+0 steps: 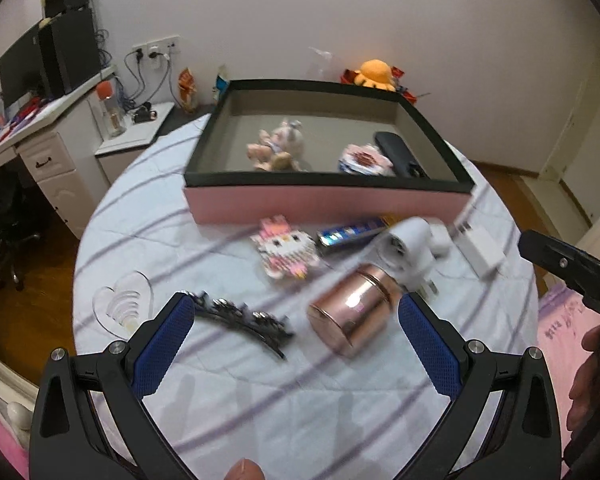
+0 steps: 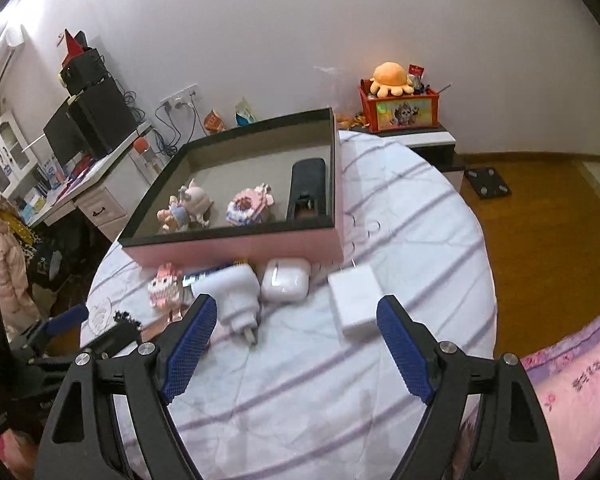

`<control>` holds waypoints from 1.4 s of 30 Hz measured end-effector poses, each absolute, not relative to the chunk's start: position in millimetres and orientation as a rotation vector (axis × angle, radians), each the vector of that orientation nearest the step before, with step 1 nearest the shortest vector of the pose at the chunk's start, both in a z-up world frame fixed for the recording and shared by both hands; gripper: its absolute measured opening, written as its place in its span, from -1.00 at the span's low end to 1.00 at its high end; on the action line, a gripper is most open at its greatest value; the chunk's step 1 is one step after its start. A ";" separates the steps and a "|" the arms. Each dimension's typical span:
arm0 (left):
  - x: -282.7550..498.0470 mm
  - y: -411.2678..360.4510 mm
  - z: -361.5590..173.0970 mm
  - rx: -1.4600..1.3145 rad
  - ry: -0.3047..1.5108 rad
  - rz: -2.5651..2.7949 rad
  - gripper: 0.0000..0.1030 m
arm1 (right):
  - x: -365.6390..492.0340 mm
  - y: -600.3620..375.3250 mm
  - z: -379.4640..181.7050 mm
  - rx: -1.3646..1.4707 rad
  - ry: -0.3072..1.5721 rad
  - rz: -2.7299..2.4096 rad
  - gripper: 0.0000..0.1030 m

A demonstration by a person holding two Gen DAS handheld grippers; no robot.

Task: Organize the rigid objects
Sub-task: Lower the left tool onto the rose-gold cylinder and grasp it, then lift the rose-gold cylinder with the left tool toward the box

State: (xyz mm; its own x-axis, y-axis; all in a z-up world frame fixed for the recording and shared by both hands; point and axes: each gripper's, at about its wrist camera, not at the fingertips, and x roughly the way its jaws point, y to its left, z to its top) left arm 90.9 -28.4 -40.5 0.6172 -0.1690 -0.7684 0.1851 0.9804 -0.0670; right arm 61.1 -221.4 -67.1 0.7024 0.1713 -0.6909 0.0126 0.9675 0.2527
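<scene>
Rose-gold tin (image 1: 350, 312) lies between the left gripper's (image 1: 296, 320) wide-apart fingers, untouched; right gripper (image 2: 296, 324) spread empty.

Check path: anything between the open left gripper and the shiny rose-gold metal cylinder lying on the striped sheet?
Nothing visible. The rose-gold metal cylinder lies on its side just ahead of the left gripper, close to its right-hand blue pad. The black jewelled hair clip lies on the other side of the gap, near the opposite pad, clear of the cylinder.

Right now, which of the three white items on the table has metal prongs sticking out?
The white plug adapter, leftmost of the three. The rounded earbud case and flat white charger block show none.
</scene>
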 end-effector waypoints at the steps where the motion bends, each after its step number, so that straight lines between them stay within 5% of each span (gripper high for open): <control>1: 89.7 -30.8 -40.4 0.020 0.882 -0.210 1.00 | 58.4 -222.0 -66.8 0.248 0.787 0.090 0.63; 16: 128.2 -60.1 -90.0 0.051 1.014 -0.330 0.98 | 62.4 -222.6 -69.2 0.244 0.791 0.066 0.63; 23: 135.8 -60.2 -97.2 0.043 1.028 -0.350 0.22 | 68.1 -221.6 -72.9 0.240 0.808 0.049 0.63; 42: 130.6 -50.7 -90.8 0.006 1.033 -0.334 -0.04 | 68.6 -215.4 -73.8 0.232 0.808 0.064 0.63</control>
State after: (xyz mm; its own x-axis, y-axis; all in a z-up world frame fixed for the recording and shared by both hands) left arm 130.6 -50.7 -90.8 0.4666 -0.2698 -0.8423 0.2752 0.9493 -0.1516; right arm 68.6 -215.4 -73.8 0.6904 0.1450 -0.7088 0.0313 0.9728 0.2295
